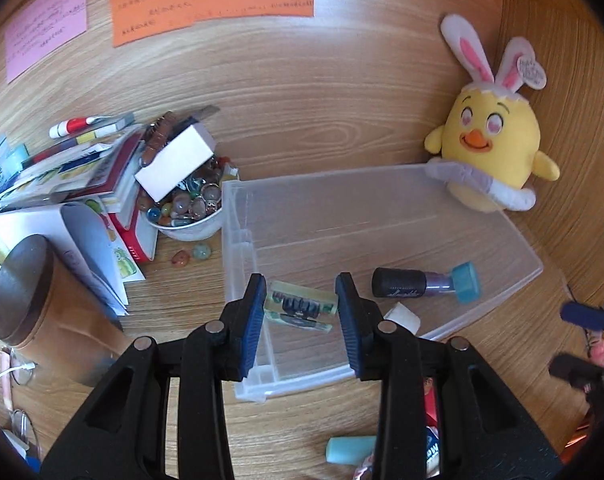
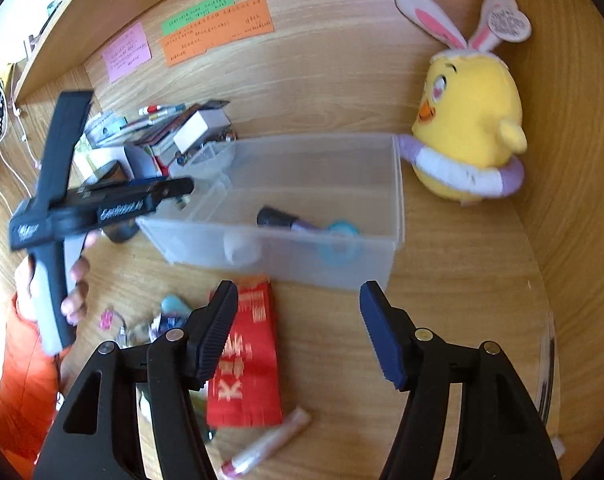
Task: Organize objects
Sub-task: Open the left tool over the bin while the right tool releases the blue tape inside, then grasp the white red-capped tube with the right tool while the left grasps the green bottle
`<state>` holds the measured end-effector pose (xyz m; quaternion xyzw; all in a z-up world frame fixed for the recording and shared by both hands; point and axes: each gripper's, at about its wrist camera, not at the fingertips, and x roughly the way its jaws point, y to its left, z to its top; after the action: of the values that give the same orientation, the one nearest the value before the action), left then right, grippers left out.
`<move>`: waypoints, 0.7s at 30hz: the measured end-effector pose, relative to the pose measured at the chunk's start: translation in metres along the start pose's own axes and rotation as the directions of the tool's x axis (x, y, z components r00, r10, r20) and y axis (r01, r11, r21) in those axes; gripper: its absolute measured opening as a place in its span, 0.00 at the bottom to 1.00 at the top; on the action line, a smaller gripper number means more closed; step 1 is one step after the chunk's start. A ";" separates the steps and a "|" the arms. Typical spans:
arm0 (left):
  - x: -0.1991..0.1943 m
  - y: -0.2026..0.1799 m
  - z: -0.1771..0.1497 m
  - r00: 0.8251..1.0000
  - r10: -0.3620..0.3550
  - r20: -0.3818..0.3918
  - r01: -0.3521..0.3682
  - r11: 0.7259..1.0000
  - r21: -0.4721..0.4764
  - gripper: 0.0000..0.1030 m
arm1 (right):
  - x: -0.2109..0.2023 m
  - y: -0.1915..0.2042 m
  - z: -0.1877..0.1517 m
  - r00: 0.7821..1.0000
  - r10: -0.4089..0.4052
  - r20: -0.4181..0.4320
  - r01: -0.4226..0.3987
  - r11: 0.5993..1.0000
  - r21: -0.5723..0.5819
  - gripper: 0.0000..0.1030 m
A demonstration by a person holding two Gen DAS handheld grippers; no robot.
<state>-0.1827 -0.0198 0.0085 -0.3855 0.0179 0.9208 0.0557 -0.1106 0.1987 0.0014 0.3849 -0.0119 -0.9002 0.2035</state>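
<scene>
Left tongs (image 1: 300, 280): closed on a small clear pack (image 1: 299, 306) with a dark item inside. The pack spans the gap from pad to pad. It hangs over the left end of the clear bin (image 1: 502, 248), above the narrow end compartment and its divider.

Right tongs (image 2: 298, 288): open, nothing between the pads. They stand over the front part of the worktop, just short of the bin's front wall.

Front of worktop: a red packet (image 2: 245, 360), a pink-tipped tube (image 2: 269, 444) and a teal piece (image 1: 350, 450) lie loose, not yet put away.

Bin: it holds a black-capped bottle (image 1: 422, 284) lying on its side. Whether the white block (image 1: 402, 318) at the front wall is inside or outside cannot be told.

Behind: a bowl of marbles (image 1: 189, 208) touches the bin's back left corner, and two marbles (image 1: 189, 256) lie loose beside it. A yellow plush chick (image 1: 490, 140) leans on the back right corner.

Risks, as judged:
- The pack is held only by its ends and sits tilted. A loose release could land it on the divider or outside the bin.
- The bin looks light. A knock from either tongs could shove it into the bowl and spill marbles.
- The open right tongs could sweep the tube off the front edge.
</scene>
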 end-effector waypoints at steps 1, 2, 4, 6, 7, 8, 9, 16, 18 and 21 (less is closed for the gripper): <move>0.002 0.000 0.000 1.000 0.009 -0.004 -0.009 1.000 0.004 0.35 | -0.001 0.000 -0.005 1.000 -0.006 -0.006 0.006 1.000 0.001 0.58; 0.005 -0.001 -0.001 1.000 0.017 -0.010 -0.017 1.000 0.009 0.35 | -0.001 0.000 -0.011 1.000 -0.011 -0.013 0.011 1.000 0.004 0.58; 0.009 -0.001 -0.003 0.999 0.015 -0.031 -0.014 1.000 0.020 0.35 | -0.001 0.000 -0.022 0.999 -0.011 -0.031 0.012 1.000 0.015 0.58; 0.009 -0.003 -0.005 0.999 0.019 -0.033 -0.018 0.999 0.027 0.35 | -0.002 -0.002 -0.032 0.999 -0.010 -0.047 0.012 0.999 0.032 0.58; 0.008 -0.003 -0.005 0.999 0.023 -0.032 -0.022 0.999 0.032 0.35 | -0.002 -0.002 -0.037 0.998 -0.014 -0.053 0.016 0.999 0.038 0.58; 0.007 -0.004 -0.006 0.999 0.024 -0.030 -0.023 0.999 0.040 0.35 | -0.003 -0.002 -0.041 0.998 -0.018 -0.057 0.020 0.999 0.042 0.58; 0.006 -0.004 -0.006 0.999 0.024 -0.030 -0.023 0.999 0.041 0.35 | -0.004 -0.001 -0.045 0.998 -0.020 -0.062 0.023 0.999 0.043 0.58; -0.017 -0.006 -0.007 1.000 0.019 -0.003 -0.019 1.000 0.024 0.46 | -0.002 0.011 -0.069 0.994 -0.046 -0.100 0.048 0.999 0.024 0.58; -0.030 -0.008 -0.012 0.999 0.025 0.021 -0.026 0.999 0.021 0.57 | -0.001 0.013 -0.074 0.993 -0.043 -0.109 0.046 0.999 0.026 0.58; -0.053 -0.012 -0.024 0.998 0.026 0.059 -0.026 1.000 0.006 0.75 | 0.001 0.015 -0.082 0.992 -0.016 -0.125 0.021 0.999 0.038 0.58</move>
<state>-0.1279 -0.0148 0.0294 -0.3578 0.0242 0.9324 0.0455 -0.0485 0.1957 -0.0548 0.4444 -0.0133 -0.8758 0.1879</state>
